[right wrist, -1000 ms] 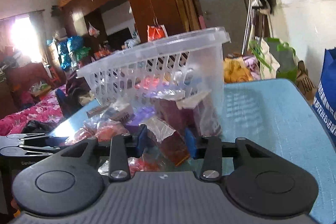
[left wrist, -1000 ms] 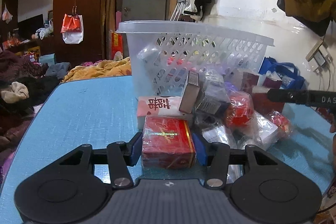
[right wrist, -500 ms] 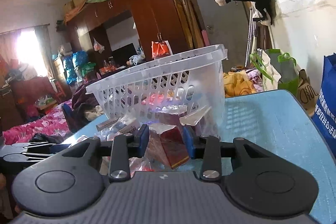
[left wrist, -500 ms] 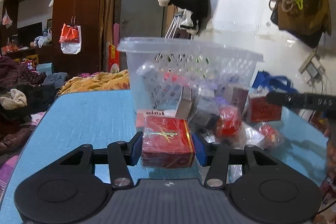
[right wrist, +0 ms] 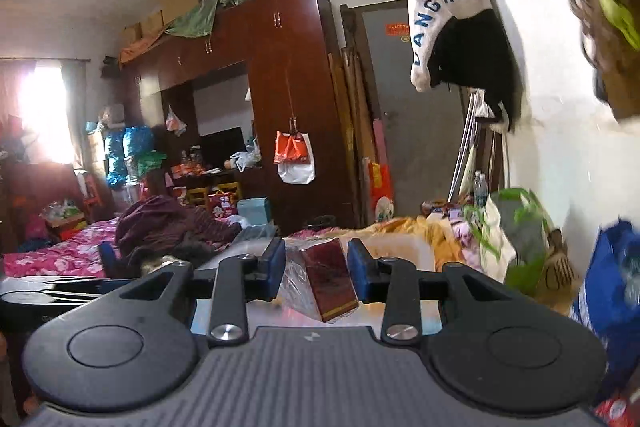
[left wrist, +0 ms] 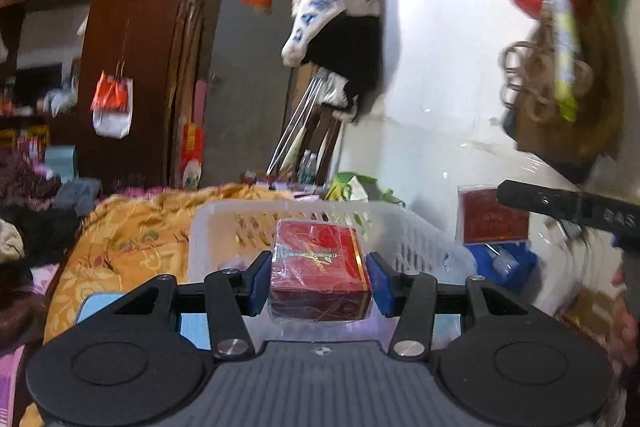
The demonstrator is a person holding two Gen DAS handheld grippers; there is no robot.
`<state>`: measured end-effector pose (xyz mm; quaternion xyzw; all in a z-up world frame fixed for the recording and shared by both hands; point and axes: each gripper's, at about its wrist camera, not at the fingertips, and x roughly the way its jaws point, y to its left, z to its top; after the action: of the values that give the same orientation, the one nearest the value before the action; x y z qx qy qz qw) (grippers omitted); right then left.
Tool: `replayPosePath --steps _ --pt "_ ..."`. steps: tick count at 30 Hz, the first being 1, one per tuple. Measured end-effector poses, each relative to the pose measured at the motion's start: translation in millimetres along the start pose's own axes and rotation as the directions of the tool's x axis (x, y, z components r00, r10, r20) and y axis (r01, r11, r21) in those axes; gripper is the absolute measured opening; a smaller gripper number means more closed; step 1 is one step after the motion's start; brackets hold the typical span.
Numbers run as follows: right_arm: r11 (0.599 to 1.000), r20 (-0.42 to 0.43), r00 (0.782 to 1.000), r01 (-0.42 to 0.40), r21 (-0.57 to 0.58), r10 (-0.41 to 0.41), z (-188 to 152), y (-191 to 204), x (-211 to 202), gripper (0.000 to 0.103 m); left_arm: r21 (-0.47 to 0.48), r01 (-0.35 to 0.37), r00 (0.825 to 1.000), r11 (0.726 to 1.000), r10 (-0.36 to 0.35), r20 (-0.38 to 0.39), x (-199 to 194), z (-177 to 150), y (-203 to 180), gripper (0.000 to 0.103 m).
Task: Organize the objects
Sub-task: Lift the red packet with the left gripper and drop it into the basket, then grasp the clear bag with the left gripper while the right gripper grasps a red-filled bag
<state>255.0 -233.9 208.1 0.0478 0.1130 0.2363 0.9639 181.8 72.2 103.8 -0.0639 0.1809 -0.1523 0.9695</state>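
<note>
My left gripper [left wrist: 318,277] is shut on a red box with gold lettering [left wrist: 320,269], held high at the near rim of the white plastic basket [left wrist: 416,247]. My right gripper [right wrist: 316,269] is shut on a dark red box in clear wrap [right wrist: 326,279], also raised, with the basket's rim [right wrist: 404,247] just behind it. In the left wrist view the right gripper's finger [left wrist: 568,207] shows at the right, with the dark red box [left wrist: 494,217] beside it. The left gripper [right wrist: 52,291] shows at the lower left of the right wrist view.
A strip of the blue table top [left wrist: 100,307] shows below the basket. A yellow blanket [left wrist: 132,239] lies behind the table. A blue bag [right wrist: 608,291] stands at the right by the white wall. A wardrobe and a door are at the back.
Both grippers have lifted their boxes from the pile on the table to the height of the basket's rim. The pile has dropped out of view.
</note>
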Motion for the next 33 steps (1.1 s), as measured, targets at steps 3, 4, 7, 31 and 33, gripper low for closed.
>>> replayPosePath --steps 3,4,7,31,33 --pt "1.0 -0.061 0.998 0.025 -0.019 -0.026 8 1 42 0.038 -0.045 -0.01 0.998 0.999 0.007 -0.057 41 20 5 0.054" --pt "0.999 -0.09 0.996 0.027 -0.025 -0.029 7 0 55 0.04 -0.07 0.004 0.997 0.998 -0.01 -0.082 53 19 8 0.054" --pt "0.999 -0.123 0.991 0.05 -0.014 -0.051 -3 -10 73 0.065 -0.168 0.007 0.993 0.986 -0.027 -0.117 73 10 24 0.062" --pt "0.995 -0.237 0.969 -0.089 -0.047 0.075 -167 6 -20 0.062 0.047 -0.045 0.995 0.998 0.049 -0.083 -35 -151 8 0.085" --pt "0.995 -0.248 0.967 -0.077 -0.07 0.057 -171 6 -20 0.059 0.047 -0.032 0.995 0.998 0.036 -0.094 -35 -153 6 0.085"
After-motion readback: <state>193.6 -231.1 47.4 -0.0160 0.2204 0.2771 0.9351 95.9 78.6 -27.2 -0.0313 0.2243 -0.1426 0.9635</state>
